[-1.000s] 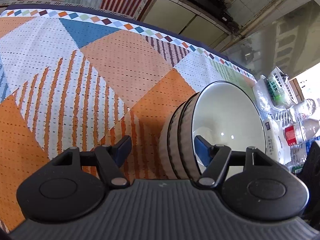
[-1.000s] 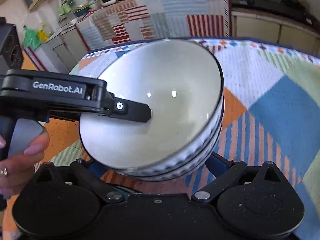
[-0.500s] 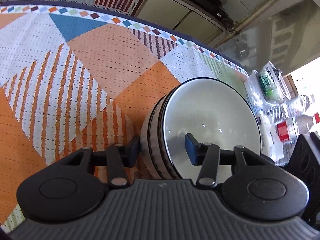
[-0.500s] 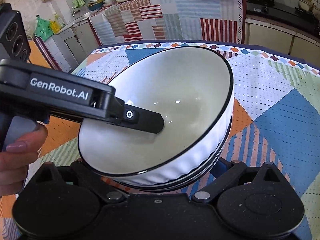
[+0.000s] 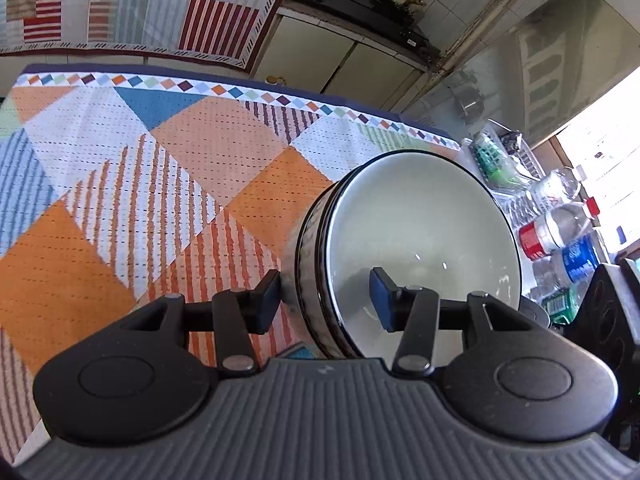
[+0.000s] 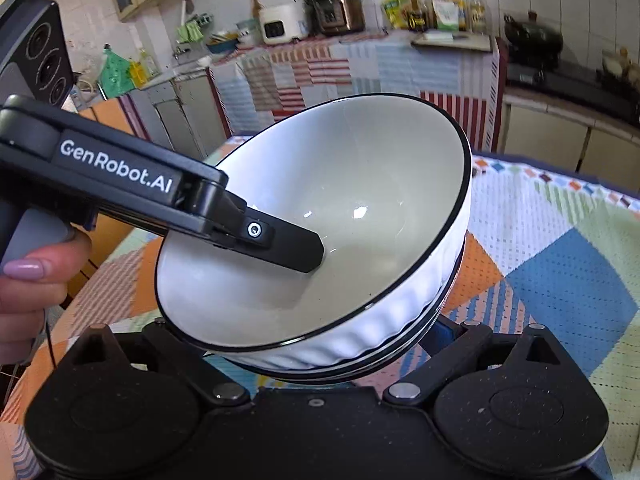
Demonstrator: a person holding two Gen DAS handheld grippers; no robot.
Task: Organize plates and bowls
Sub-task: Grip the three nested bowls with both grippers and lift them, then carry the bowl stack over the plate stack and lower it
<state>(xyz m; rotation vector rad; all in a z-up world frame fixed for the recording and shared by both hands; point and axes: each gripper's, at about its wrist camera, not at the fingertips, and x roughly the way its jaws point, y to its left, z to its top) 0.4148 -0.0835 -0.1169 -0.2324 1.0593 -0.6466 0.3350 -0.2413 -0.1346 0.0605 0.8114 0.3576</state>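
A stack of white, black-rimmed bowls (image 5: 420, 240) hangs tilted above a patchwork cloth (image 5: 160, 184) covering the table, gripped from two sides. The left gripper (image 5: 326, 300) is clamped over the stack's wall: one blue pad (image 5: 382, 300) presses inside the top bowl, the other finger (image 5: 266, 304) against the ribbed outside. In the right wrist view its dark finger (image 6: 280, 242) reaches down into the bowl's hollow, with a hand (image 6: 28, 292) on the handle at the left edge.

The right gripper (image 6: 320, 354) sits under the near side of the stack (image 6: 332, 240). Its fingers spread wide to either side of the lowest bowl, and their tips are hidden behind it, so one cannot tell whether they squeeze the stack or merely flank it.

The bowls lean with their mouths turned toward the right gripper's camera, clear of the cloth.

Beyond the table's far edge, a counter draped in striped fabric (image 6: 320, 68) carries a rice cooker (image 6: 282, 24) and bottles (image 6: 436, 6). Plastic bottles (image 5: 560, 232) lie to the right of the table in the left wrist view.
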